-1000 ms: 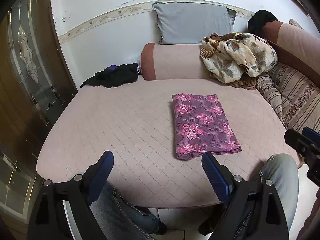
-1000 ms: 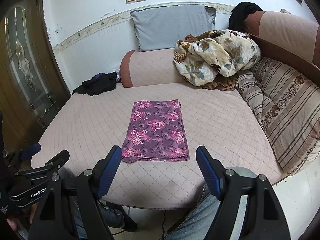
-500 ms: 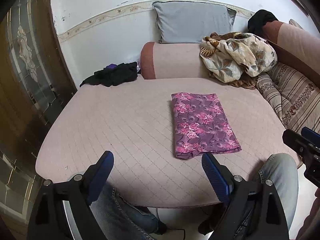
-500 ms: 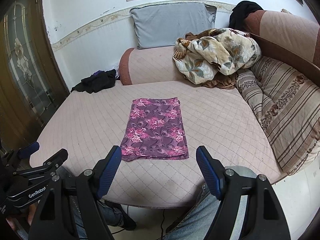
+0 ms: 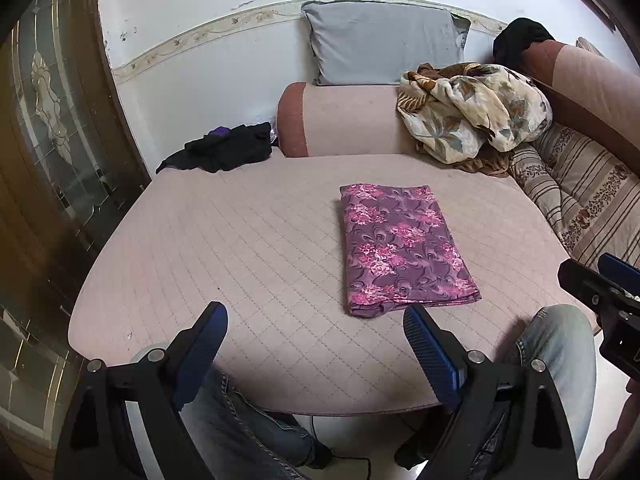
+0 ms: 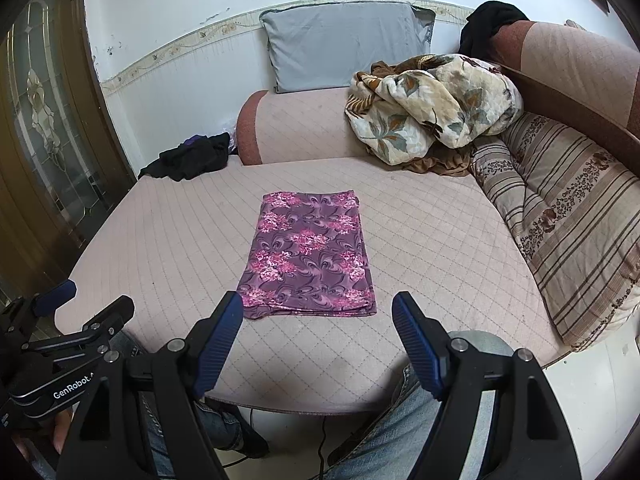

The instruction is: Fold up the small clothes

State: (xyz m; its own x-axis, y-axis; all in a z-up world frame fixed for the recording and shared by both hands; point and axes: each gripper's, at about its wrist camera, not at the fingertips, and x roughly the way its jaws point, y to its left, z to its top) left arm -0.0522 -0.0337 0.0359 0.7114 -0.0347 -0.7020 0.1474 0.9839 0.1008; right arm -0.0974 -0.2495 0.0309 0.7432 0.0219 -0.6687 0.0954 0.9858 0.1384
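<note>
The pink quilted daybed [image 5: 248, 240] is carrying the purple floral cloth [image 5: 400, 248], which is lying folded into a flat rectangle near the front edge, unchanged over the last second. Both grippers, the left gripper [image 5: 316, 332] and the right gripper [image 6: 318, 320], are hanging back over the person's knees, fingers spread apart and empty. The fold is looking finished, with 0 edges left loose.

- "GenRobot." printed in white on the black body of the left gripper [image 6: 60, 300], seen at the right wrist view's lower left.
- No other legible text.
</note>
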